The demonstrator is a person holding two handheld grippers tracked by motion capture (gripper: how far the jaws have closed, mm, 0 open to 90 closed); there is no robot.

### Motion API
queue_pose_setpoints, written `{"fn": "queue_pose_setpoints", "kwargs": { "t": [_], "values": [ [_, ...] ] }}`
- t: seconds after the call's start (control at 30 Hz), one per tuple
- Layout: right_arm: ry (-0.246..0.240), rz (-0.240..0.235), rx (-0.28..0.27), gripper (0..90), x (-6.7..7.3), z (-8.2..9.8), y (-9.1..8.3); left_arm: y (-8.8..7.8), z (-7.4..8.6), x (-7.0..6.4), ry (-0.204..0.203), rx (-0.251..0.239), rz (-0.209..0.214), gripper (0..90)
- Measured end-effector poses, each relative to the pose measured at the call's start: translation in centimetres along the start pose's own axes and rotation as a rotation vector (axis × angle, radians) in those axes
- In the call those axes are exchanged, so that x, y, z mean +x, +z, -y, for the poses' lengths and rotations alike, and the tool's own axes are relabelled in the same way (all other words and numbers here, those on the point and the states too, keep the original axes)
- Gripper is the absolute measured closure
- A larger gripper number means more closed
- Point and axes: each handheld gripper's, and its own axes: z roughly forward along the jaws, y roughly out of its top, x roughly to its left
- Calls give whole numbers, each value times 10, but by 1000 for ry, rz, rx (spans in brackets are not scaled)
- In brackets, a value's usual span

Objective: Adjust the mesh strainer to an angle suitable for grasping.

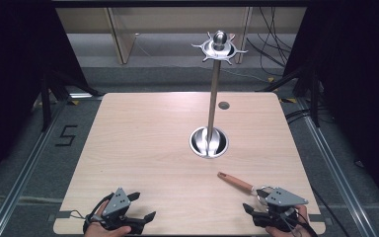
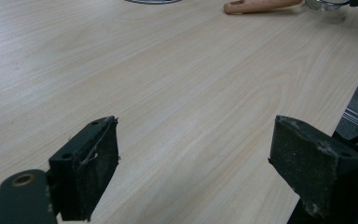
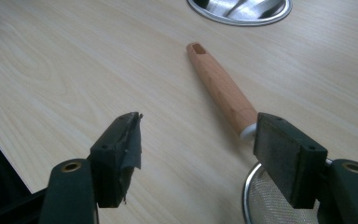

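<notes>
A pale wooden counter carries a tall metal rack with a ring of hooks at its top, standing right of centre, toward the far side. A small strainer with a wooden handle lies near the right front corner, its handle pointing away toward the rack's round base.

The right hand-held gripper hovers just over the strainer with its jaws wide and nothing between them. The handle lies just beside the right jaw, not centred in the gap. The mesh bowl sits under that jaw.

The left hand-held gripper rests near the left front corner, jaws wide and empty, well apart from the strainer.

The step in hand appears to be picking up the strainer. To do it well, the right gripper should probably shift sideways until the handle lies midway between the jaws, then close on the thick part near the metal collar.

Most of the mesh bowl is hidden by the right gripper. The hole at the handle's far end is small, and the hooks are too fine to judge.
</notes>
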Motion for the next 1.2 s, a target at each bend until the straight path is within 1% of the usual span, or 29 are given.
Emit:
{"fn": "queue_pose_setpoints", "kwargs": {
  "t": [0.07, 0.1, 0.17, 0.27, 0.3, 0.33, 0.37, 0.4, 0.43, 0.47, 0.5, 0.53, 0.6, 0.67, 0.7, 0.73, 0.77, 0.83, 0.87, 0.9, 0.93, 0.97, 1.0, 1.03, 1.07, 1.1, 1.13, 1.17, 1.2],
  "values": [
    [2, -2, -2, 330, 0, 0, 0, -1, -1, 0, 10, 3, 2, 149],
    [-6, 1, -9, 330, 0, -1, 0, 0, -1, 0, 0, -3, 0, 149],
    [10, 5, -4, 336, 0, -2, -1, -1, -1, 2, 26, -5, 1, 149],
    [29, 7, -9, 336, 0, -3, -2, -1, -1, 2, 27, 0, 1, 149],
    [4, 15, -21, 336, -1, -4, -1, -1, -1, 2, 31, 4, -3, 149],
    [23, 11, -11, 336, -1, -4, -1, -1, -1, 2, 32, 5, -5, 149],
    [6, 18, -23, 336, -3, -5, 0, -1, -1, 3, 37, 10, -4, 149],
    [39, 7, -1, 336, -1, -5, 0, 0, -1, 2, 34, 12, -9, 149],
    [39, 7, -1, 336, -1, -5, 0, 0, -1, 2, 34, 12, -9, 149],
    [33, 7, 0, 336, -2, -6, 0, -1, -1, 3, 42, 16, -7, 149],
    [31, 2, -14, 335, -3, -6, 2, 0, -1, 2, 31, 11, -2, 149],
    [7, 3, -2, 336, -5, -9, 3, 0, -1, 3, 36, 18, -1, 149],
    [-11, -26, 17, 339, -7, -12, 7, 0, -1, 3, 36, 15, -7, 149],
    [-18, -27, 21, 344, -8, -14, 9, 0, -1, 3, 35, 15, -6, 149],
    [-24, -21, 18, 345, -9, -17, 11, 1, 0, 2, 13, 16, -3, 149],
    [-30, -31, 31, 349, -10, -20, 12, 1, 0, 2, 14, 21, -7, 149],
    [-42, -33, 38, 350, -11, -23, 13, 0, 0, 3, 37, 24, -7, 149],
    [-62, -32, 56, 340, -12, -29, 16, 1, -1, 3, 41, 13, -7, 149],
    [-72, -48, 85, 339, -12, -33, 18, 0, -1, 3, 38, 8, -7, 149],
    [-102, -46, 107, 341, -14, -39, 23, -1, -1, 3, 29, -5, -9, 149],
    [-99, -40, 116, 340, -13, -41, 26, -1, -2, 6, 62, 1, -17, 149],
    [-99, -40, 116, 340, -13, -41, 26, -1, -2, 6, 62, 1, -17, 149],
    [-97, -57, 160, 336, -15, -48, 31, -1, -1, 2, 7, -3, -15, 149],
    [-97, -57, 160, 336, -15, -48, 31, -1, -2, 4, 30, -7, -10, 149],
    [-123, -56, 188, 323, -16, -54, 37, -1, -1, 3, 24, -12, -9, 149],
    [-123, -56, 188, 323, -16, -54, 37, -1, -1, 3, 23, -13, -9, 149],
    [-129, -39, 198, 324, -15, -56, 40, -1, -1, 3, 23, -14, -9, 149],
    [-143, -30, 254, 329, -14, -61, 45, -1, -1, 3, 27, -12, -5, 149],
    [-156, -38, 283, 337, -16, -65, 46, -1, -1, 3, 27, -12, -5, 149]
  ]
}}
